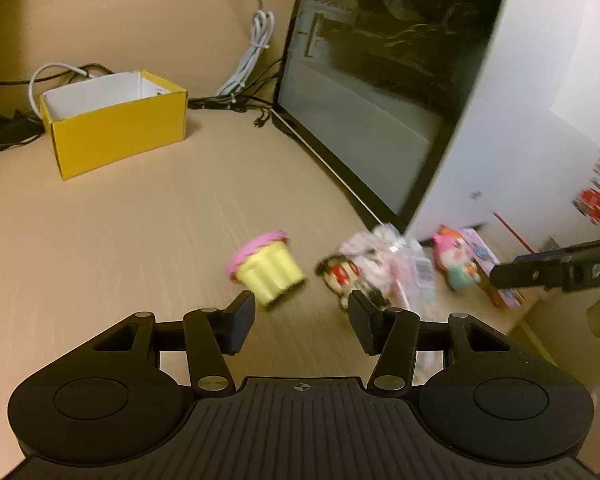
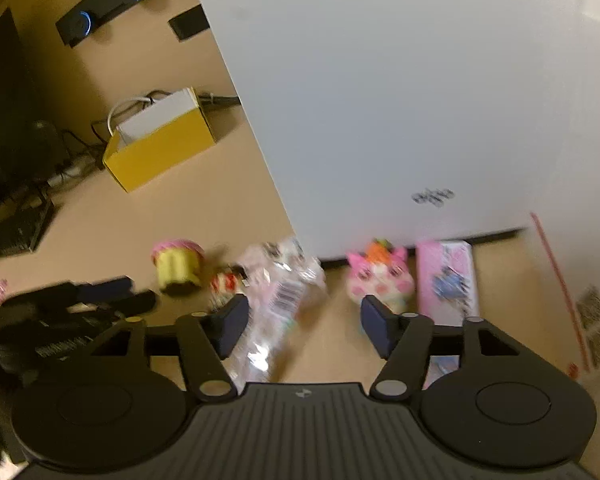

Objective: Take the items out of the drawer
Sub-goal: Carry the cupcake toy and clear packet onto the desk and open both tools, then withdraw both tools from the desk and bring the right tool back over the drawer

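Note:
Several small items lie on the tan desk, and no drawer is in view. A yellow cupcake toy point(image 1: 266, 266) point(image 2: 178, 266) with a pink top lies on its side just beyond my left gripper point(image 1: 301, 312), which is open and empty. To its right are a small red doll point(image 1: 340, 274) point(image 2: 226, 282), a clear plastic packet point(image 1: 388, 264) point(image 2: 284, 288), a pink cat figure point(image 1: 456, 260) point(image 2: 380, 276) and a pink box point(image 1: 488, 264) point(image 2: 446, 276). My right gripper point(image 2: 305, 316) is open above the packet, which lies nearer its left finger.
A white computer case point(image 2: 380, 100) with a dark glass side point(image 1: 372, 92) stands right behind the items. An open yellow box point(image 1: 116, 128) sits at the back left among cables point(image 1: 252, 52). The desk's edge point(image 1: 536, 336) runs at the lower right. Both views are motion-blurred.

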A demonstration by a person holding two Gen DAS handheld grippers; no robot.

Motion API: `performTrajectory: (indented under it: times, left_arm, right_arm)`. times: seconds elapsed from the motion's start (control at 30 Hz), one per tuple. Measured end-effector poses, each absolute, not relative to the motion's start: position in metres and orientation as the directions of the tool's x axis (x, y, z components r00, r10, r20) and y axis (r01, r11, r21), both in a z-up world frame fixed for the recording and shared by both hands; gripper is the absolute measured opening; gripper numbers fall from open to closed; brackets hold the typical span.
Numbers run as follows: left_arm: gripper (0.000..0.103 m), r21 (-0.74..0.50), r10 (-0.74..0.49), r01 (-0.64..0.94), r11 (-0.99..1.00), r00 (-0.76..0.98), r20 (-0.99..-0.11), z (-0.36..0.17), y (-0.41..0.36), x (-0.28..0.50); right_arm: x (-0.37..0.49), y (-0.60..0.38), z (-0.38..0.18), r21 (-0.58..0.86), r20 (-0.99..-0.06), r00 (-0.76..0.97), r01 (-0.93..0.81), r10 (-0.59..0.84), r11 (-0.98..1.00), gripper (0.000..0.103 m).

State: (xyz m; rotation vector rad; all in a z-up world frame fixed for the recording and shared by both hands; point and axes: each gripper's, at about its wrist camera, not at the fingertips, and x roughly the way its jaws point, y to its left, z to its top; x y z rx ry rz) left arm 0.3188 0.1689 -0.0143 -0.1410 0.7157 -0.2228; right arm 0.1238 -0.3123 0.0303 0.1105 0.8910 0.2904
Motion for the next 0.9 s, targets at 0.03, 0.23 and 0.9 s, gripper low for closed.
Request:
performTrajectory:
  times: [0.03,0.23,0.9]
  left_arm:
    - [0.056,-0.200,-0.255,0.163,0.966,0.730,-0.634,-0.014,0.168,0.312]
    - [0.056,-0.219,-0.328,0.246,0.944,0.654,-0.682,-0.019,0.152,0.272]
    - [0.055,-0.240,-0.156,-0.005,0.971,0.745,-0.648,-0.017,0.181,0.285]
  right_arm:
    - [0.116,-0.314,0.029,0.194,-0.756,0.588,-0.216,0.286,0.957,0.068]
    - [0.078,-0.312,0.010,0.099,-0.809,0.528,-0.309,0.258,0.946,0.073]
    - [0.057,-0.314,-0.054,0.201,-0.896,0.312,-0.348,0.315,0.916,0.080]
